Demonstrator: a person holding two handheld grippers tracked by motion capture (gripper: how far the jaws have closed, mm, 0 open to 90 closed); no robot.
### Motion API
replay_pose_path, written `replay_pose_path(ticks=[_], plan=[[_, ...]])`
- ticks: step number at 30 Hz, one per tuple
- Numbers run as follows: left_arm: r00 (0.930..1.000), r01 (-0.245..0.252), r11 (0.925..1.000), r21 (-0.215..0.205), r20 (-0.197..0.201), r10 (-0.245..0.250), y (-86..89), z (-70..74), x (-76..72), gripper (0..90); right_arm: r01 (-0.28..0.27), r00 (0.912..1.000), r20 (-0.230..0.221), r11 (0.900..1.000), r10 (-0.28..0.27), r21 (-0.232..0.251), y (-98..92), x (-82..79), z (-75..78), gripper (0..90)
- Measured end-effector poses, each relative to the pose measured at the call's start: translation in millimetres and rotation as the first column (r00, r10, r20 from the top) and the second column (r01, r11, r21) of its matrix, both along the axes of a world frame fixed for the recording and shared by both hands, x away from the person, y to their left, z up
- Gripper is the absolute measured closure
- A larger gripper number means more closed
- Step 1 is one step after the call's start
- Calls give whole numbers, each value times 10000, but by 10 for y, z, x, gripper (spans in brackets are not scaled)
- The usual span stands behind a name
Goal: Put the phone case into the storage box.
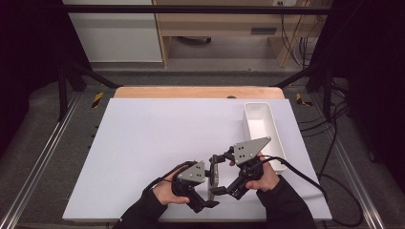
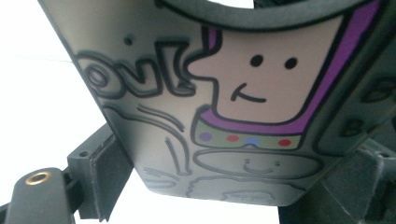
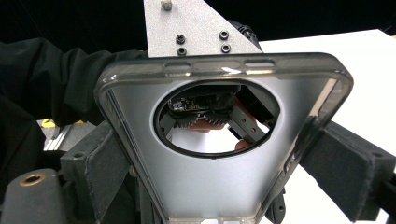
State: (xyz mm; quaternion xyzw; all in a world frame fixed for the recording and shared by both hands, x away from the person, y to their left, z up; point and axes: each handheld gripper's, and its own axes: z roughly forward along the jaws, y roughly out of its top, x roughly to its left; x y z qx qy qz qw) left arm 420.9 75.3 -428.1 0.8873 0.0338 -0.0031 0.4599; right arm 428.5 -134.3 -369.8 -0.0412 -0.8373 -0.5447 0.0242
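**Phone case held between both tongs, lower middle of the high view**

I have the phone case (image 1: 213, 172) pinched from both sides, standing on edge above the table (image 1: 143, 143). My left gripper (image 1: 206, 179) is clamped on it; in the left gripper view the printed back with its cartoon face (image 2: 252, 79) sits right against the lens. My right gripper (image 1: 218, 172) is clenched on its two long edges, and the right gripper view looks into the hollow inside, through the round camera hole (image 3: 217, 119).

I judge this a handover or a turning of the case. Next, one tong must let go while the other keeps its hold.

The white bin (image 1: 261, 133), right of centre, looks empty.
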Motion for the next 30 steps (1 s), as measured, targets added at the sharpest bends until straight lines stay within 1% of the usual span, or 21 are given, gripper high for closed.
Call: replay_pose_path(ticks=[4,7,8,18,25,30], plan=[[10000,81,10000,47,-57,-81,8,5,-6,113,-110,9999,-59,9999,110,19,1,-1,-3,119],[9999,134,9999,74,-54,-133,15,9,-6,115,-131,9998,-121,9999,132,53,4,1,-6,114],[9999,130,9999,81,3,-130,17,7,-8,115,-153,9998,-136,9999,154,53,6,3,-8,111],[9992,398,9991,147,5,-399,24,-2,-11,116,-356,9993,-147,9993,355,-70,7,-6,-20,105],[9990,441,9989,160,34,-441,30,-4,-12,117,-412,9990,-197,9991,409,-119,2,-9,-16,106],[9986,519,9985,167,-106,-518,41,-9,0,116,-399,9988,-276,9990,392,-218,-2,0,-14,116]])
